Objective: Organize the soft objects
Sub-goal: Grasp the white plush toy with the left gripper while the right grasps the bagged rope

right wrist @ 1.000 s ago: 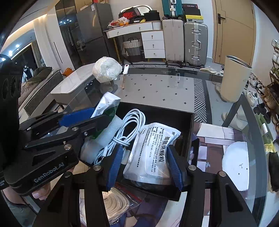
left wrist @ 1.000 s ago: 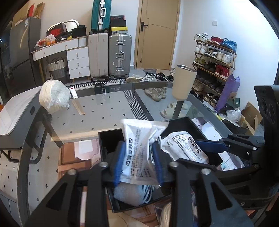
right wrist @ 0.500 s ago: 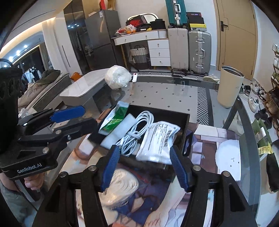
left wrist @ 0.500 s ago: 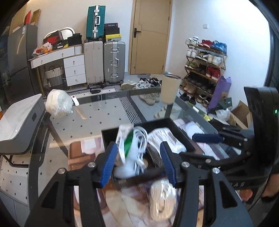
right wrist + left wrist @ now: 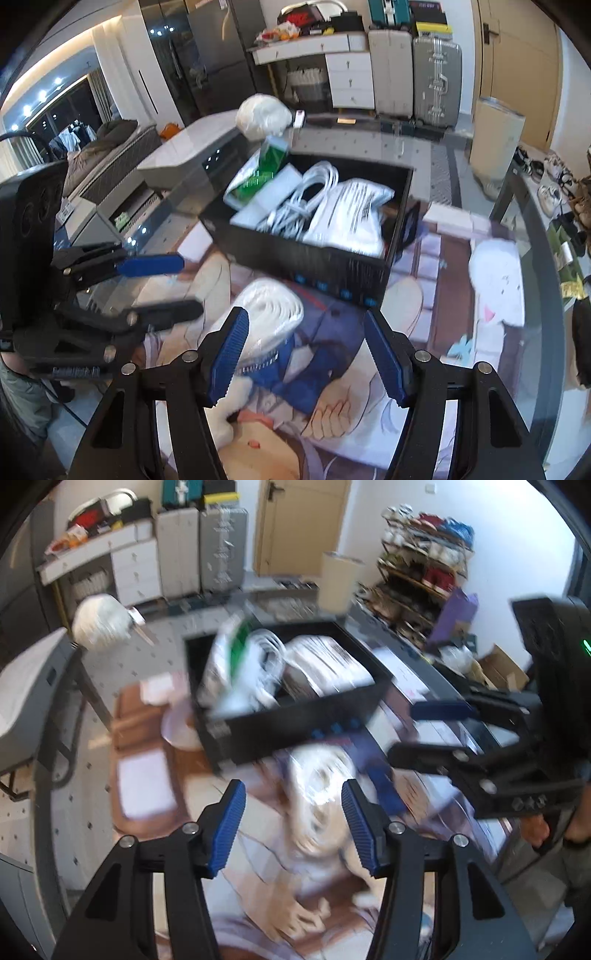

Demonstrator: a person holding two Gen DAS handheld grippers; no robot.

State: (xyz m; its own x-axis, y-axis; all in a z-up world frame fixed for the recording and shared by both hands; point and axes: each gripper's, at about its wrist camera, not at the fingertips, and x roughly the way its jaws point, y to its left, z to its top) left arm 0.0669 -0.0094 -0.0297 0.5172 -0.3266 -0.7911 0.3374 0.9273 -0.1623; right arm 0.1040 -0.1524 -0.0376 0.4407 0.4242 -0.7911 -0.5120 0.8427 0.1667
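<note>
1. Left gripper (image 5: pixel 293 825) held with its blue-padded jaws spread wide and nothing between them, hovering over the printed mat (image 5: pixel 258 915).
2. Right gripper (image 5: pixel 306 356) likewise spread wide and empty above the same mat (image 5: pixel 332 373); seen from the left wrist view off to the right (image 5: pixel 430 733), jaws also apart.
3. Left gripper seen from the right wrist view at the left edge (image 5: pixel 166 284), fingers parted, clear of any object.
4. Black box (image 5: pixel 321 262) stood on the mat beyond both grippers, front wall carrying a row of small blue marks.
5. Inside the box, from left to right in the right wrist view: green-and-white pouch (image 5: pixel 258 173) leaning against the left wall, coiled white cable (image 5: pixel 306 195) in the middle, white printed packet (image 5: pixel 351 210) on the right side.
6. Same box (image 5: pixel 295 716) and contents visible but blurred in the left wrist view: pouch (image 5: pixel 229 661), cable (image 5: pixel 266 661), packet (image 5: pixel 325 664).
7. Bagged coil of white rope (image 5: pixel 273 314) lay on the mat just in front of the box, near the right gripper's left finger; in the left wrist view (image 5: pixel 317 797) lay between and beyond the left fingers, untouched.
8. White bundle (image 5: pixel 264 116) rested on the glass table (image 5: pixel 369 144) behind the box, well apart from it.
</note>
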